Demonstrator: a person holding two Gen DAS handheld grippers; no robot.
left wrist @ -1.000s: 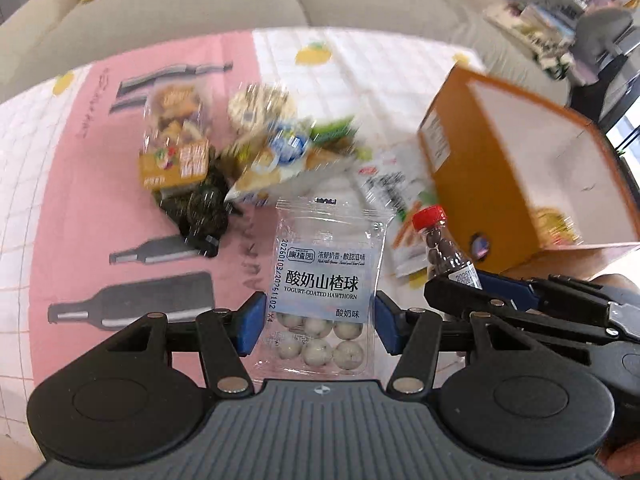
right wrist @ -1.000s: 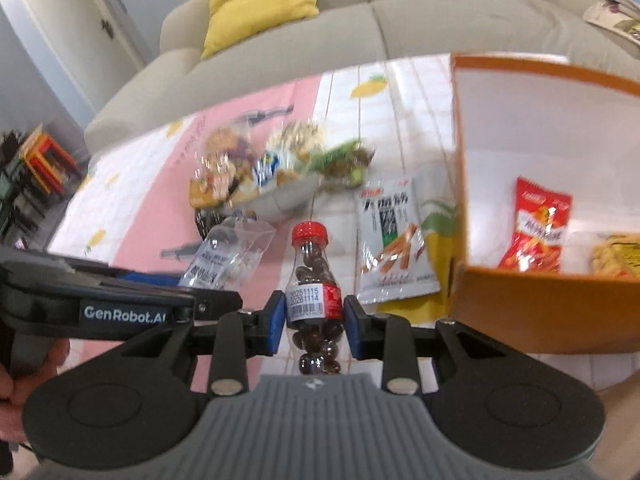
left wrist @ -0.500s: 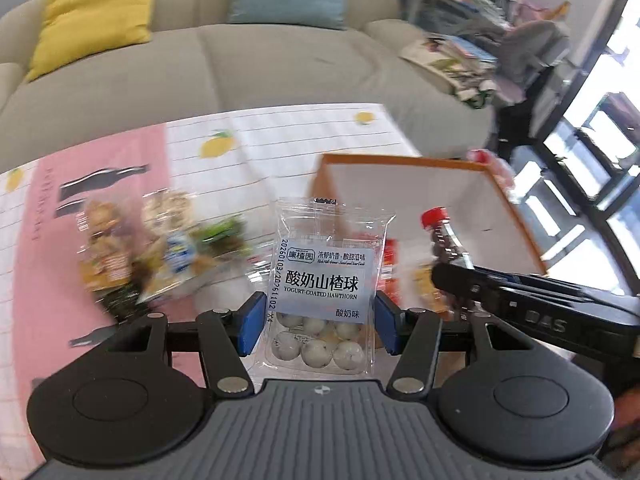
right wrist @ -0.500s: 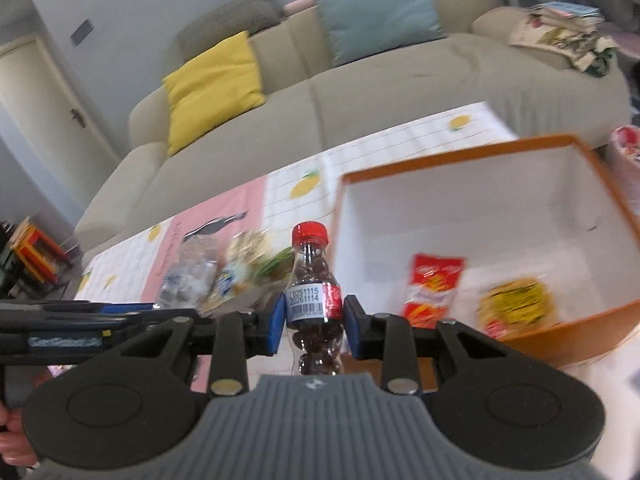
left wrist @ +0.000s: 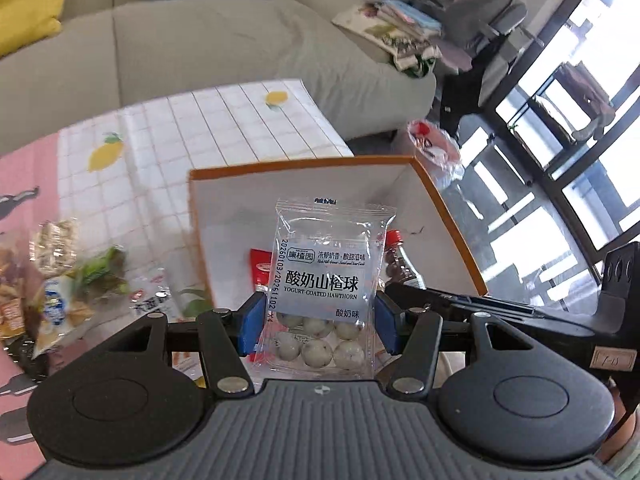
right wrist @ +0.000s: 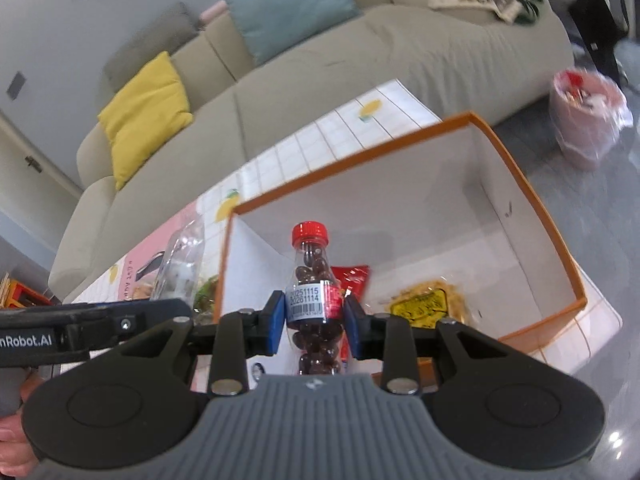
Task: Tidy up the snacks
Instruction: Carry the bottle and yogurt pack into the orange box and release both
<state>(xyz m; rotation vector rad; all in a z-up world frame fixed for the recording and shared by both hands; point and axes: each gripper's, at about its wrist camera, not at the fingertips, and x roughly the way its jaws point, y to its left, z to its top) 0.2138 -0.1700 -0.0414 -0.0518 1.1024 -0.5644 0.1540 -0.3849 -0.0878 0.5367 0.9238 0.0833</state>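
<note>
Left tongs (left wrist: 316,328) gripped a clear packet of yogurt-coated hawthorn balls (left wrist: 326,280); right tongs (right wrist: 314,322) clamped a red-capped bottle of chocolate beans (right wrist: 314,300). Beyond both lay the orange box (right wrist: 536,208), holding a red packet (right wrist: 354,280) and a yellow packet (right wrist: 424,304).

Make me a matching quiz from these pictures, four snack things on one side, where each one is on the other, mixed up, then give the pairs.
Things:
1. hawthorn ball packet
2. bottle of chocolate beans
3. red snack bag
4. loose pile of snacks

Places:
A. lying on the floor of the orange box
B. clamped in the right claw
C. on the tablecloth, outside the box
D. clamped in the left claw

Pairs: 1-D, 2-B, 3-A, 4-C
</note>
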